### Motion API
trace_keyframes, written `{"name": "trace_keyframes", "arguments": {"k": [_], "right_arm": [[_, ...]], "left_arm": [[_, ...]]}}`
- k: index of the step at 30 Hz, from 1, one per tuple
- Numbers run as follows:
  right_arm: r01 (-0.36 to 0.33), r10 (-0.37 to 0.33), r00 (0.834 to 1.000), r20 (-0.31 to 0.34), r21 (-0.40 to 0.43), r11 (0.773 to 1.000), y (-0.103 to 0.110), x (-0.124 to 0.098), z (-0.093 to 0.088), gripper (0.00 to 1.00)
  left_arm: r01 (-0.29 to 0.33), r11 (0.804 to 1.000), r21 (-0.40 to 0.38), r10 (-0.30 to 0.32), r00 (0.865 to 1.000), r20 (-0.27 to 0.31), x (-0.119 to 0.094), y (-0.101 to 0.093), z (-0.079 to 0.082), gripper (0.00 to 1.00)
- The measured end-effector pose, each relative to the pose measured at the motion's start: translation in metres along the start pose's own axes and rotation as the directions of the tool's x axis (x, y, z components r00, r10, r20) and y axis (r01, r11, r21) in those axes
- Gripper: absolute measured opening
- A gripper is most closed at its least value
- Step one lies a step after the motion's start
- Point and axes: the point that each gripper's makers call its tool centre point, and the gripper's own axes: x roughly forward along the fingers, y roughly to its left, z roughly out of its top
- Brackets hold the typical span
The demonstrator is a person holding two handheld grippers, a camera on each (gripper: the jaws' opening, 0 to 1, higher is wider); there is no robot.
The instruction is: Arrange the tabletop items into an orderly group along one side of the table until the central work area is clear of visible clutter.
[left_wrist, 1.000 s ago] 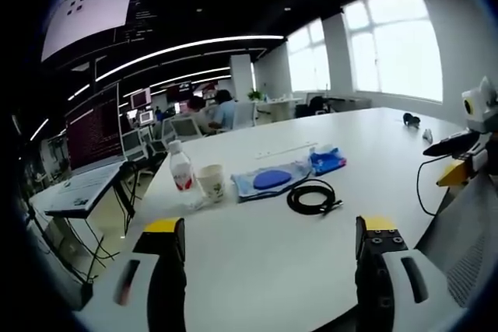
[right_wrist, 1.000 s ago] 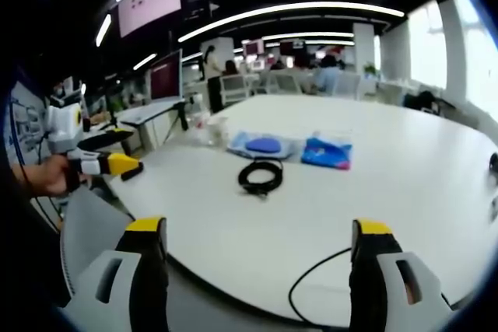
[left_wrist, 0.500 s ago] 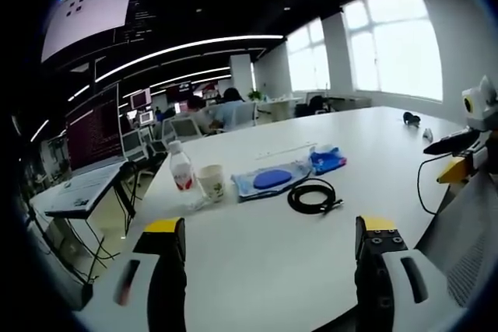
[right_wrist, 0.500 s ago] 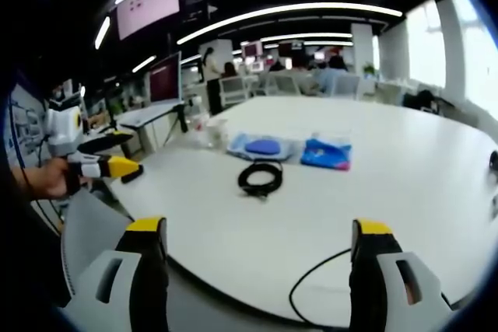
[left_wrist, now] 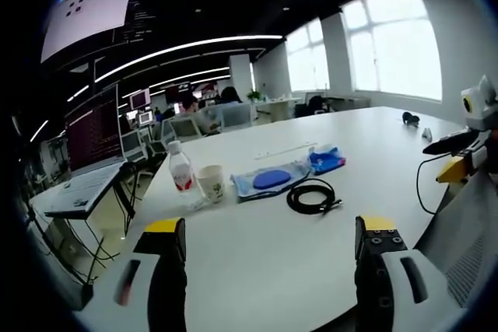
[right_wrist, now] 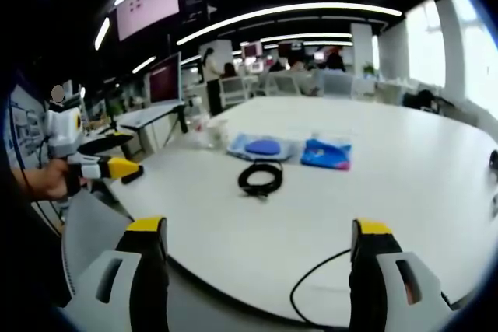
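Note:
On the white table [left_wrist: 257, 246] stand a clear water bottle [left_wrist: 180, 170] with a red label and a paper cup [left_wrist: 211, 182] beside it. To their right lie a pale blue cloth with a dark blue oval pad [left_wrist: 271, 179], a blue packet [left_wrist: 327, 160] and a coiled black cable [left_wrist: 311, 197]. The right gripper view has the cable [right_wrist: 261, 176], pad [right_wrist: 263, 146], packet [right_wrist: 327, 153] and cup [right_wrist: 215, 131] further off. My left gripper [left_wrist: 268, 235] is open above the near table edge, nothing between its jaws. My right gripper [right_wrist: 257, 237] is open too, short of the table edge.
A thin black cord [right_wrist: 315, 277] hangs over the near table edge. Small dark items [left_wrist: 411, 120] lie at the far right of the table. A side stand with a laptop [left_wrist: 78, 188] sits left of the table. People sit at desks in the background.

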Motion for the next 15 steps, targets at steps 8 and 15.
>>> {"name": "trace_keyframes", "arguments": {"k": [8,15], "right_arm": [[-0.001,0.001,1.0,0.003,0.0,1.0,0.0001,-0.0004,0.0004,0.95],[-0.02,0.02,0.999,-0.034,-0.004,1.0,0.0029,0.0031,-0.0047,0.95]], "left_arm": [[0.002,1.0,0.001,-0.002,1.0,-0.008,0.0006,-0.0005,-0.0009,0.89],[-0.019,1.0,0.009,0.019,1.0,0.009,-0.0009,0.0028,0.0016,0.88]]}}
